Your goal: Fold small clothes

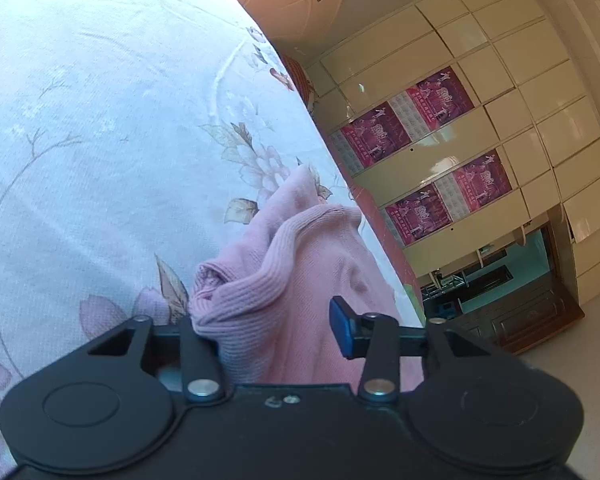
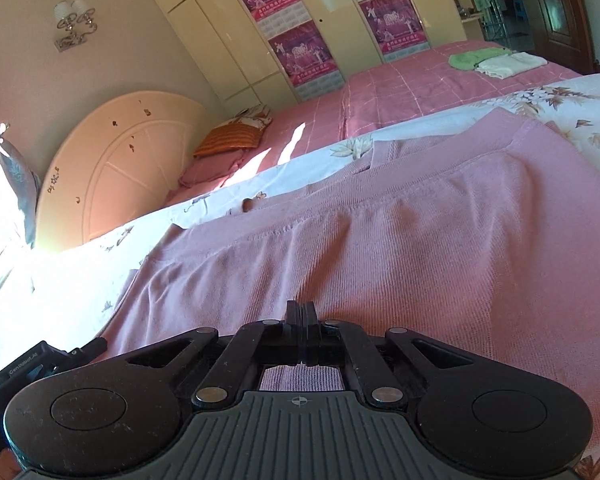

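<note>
Your left gripper (image 1: 267, 332) is closing around a bunched ribbed edge of the pink sweater (image 2: 380, 232), which is lying crosswise on the floral sheet (image 1: 99, 120); your right gripper (image 2: 302, 320) is sitting fully shut over its middle.

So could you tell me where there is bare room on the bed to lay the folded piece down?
Free: the floral sheet left of the bunched pink garment in the left wrist view, and the pink checked bedspread between the orange pillow and the folded green and white cloths. Crowded: the near bed, covered by the garment.
</note>
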Motion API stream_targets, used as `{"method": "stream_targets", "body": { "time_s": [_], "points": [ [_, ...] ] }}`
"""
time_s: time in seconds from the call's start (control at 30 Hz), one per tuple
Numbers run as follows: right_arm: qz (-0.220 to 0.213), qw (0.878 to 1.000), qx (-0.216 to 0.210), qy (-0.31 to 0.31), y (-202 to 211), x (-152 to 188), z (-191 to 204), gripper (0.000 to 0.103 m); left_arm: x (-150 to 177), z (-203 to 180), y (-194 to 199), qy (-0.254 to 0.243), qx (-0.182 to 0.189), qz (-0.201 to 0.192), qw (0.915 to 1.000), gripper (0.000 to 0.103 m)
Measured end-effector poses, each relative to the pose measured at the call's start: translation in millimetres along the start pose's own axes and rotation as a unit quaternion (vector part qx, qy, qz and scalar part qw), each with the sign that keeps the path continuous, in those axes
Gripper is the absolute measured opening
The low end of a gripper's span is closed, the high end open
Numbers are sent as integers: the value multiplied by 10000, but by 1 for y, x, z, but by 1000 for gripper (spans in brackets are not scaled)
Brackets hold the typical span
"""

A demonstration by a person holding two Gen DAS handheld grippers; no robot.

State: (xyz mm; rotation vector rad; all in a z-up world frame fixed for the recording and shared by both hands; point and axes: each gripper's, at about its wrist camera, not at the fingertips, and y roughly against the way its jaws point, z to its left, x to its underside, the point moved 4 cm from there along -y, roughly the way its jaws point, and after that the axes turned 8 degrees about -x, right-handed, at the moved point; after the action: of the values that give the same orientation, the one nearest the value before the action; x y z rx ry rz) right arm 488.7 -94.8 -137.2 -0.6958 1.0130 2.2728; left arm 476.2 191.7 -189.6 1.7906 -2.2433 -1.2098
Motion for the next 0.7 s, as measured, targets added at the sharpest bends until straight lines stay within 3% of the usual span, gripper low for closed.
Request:
{"method": "stream_targets", "body": {
  "time_s": [0.07, 0.23, 0.33, 0.43, 0.57, 0.7],
  "points": [
    [-18, 10000, -64, -41, -1, 3, -1, 0, -2, 6, -3, 72, -74, 60, 9999, 19],
    [-274, 9989, -379, -22, 3, 3, 1, 0, -2, 15, -6, 3, 61, 89, 9999, 15],
    [214, 9997, -99, -24, -17, 13, -8, 0, -2, 12, -5, -78, 57, 76, 9999, 11],
    [195, 9993, -223, -246, -16, 11, -13, 0, -5, 4, 3, -195, 35, 23, 9998, 10],
    [65, 9991, -211, -368, 0, 4, -20, 0, -3, -12, 2, -628, -264, 116, 9976, 10],
    [-434, 9966, -134, -681, 40, -12, -46, 0, 9, -65, 19, -1617, -60, -132, 9867, 10]
  ]
}}
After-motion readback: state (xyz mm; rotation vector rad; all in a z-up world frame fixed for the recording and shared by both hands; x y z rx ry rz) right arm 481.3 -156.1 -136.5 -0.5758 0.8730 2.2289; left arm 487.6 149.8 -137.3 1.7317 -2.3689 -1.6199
